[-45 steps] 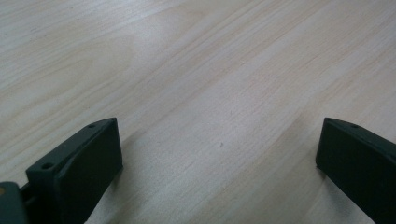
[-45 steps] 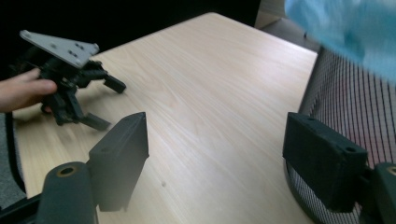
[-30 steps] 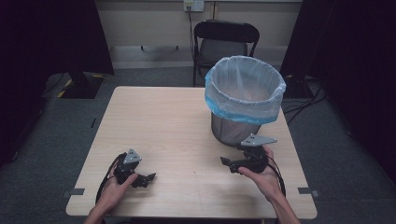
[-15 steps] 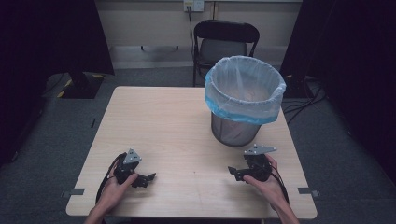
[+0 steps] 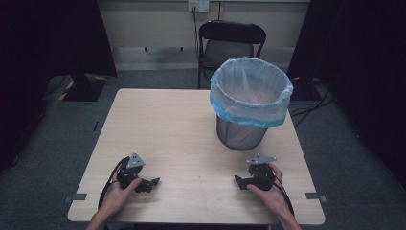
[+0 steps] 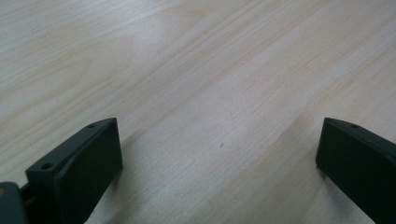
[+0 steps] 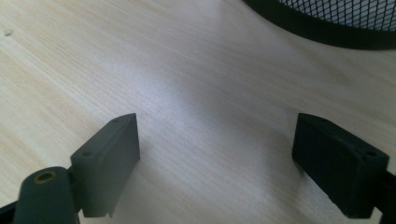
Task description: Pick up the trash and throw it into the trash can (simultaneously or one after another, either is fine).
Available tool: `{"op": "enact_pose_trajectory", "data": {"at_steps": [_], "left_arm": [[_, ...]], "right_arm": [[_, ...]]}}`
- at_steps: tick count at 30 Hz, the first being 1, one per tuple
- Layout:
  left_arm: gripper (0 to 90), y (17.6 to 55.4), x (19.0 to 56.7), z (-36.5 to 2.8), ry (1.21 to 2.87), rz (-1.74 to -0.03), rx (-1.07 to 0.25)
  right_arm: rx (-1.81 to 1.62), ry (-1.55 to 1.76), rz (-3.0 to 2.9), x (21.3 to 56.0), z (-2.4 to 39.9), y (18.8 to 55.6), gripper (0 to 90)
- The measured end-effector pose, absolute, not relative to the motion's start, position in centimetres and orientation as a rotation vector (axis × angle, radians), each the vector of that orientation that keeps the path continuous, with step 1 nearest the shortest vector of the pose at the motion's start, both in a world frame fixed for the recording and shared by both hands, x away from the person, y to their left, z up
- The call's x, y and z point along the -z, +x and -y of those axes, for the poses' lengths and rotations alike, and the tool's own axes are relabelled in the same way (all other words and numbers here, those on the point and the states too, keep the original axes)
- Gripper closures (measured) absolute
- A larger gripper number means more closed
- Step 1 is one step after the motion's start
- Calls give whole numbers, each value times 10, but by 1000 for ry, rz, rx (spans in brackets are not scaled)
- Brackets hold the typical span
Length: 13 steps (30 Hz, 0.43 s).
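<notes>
Resting on the table [image 5: 191, 124], both grippers, left [image 5: 152, 182] and right [image 5: 238, 180], gaped empty; the bin [image 5: 251, 103] stood just beyond the right one.

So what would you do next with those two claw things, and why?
Probably lift the right gripper and bring it up toward the bin liner on the mesh wastebasket, the nearest thing to it. Both it and the left gripper sit low on the bare wooden table, jaws wide open with nothing between them, so neither has any work in hand yet.
</notes>
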<state>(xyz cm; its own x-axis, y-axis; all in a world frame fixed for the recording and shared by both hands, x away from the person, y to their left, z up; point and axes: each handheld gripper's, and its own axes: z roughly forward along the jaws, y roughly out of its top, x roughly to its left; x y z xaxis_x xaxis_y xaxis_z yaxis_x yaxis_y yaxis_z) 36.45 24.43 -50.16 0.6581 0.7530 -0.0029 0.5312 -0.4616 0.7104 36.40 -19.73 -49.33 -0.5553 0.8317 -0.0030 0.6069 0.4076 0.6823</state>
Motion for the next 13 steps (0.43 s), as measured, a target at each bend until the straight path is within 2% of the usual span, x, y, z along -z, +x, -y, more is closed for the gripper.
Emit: {"op": "enact_pose_trajectory", "data": {"at_steps": [13], "left_arm": [[0,365,502,-244,2172,-987,-406]], "right_arm": [[-990,1218,-2270,500,200,360,123]]}}
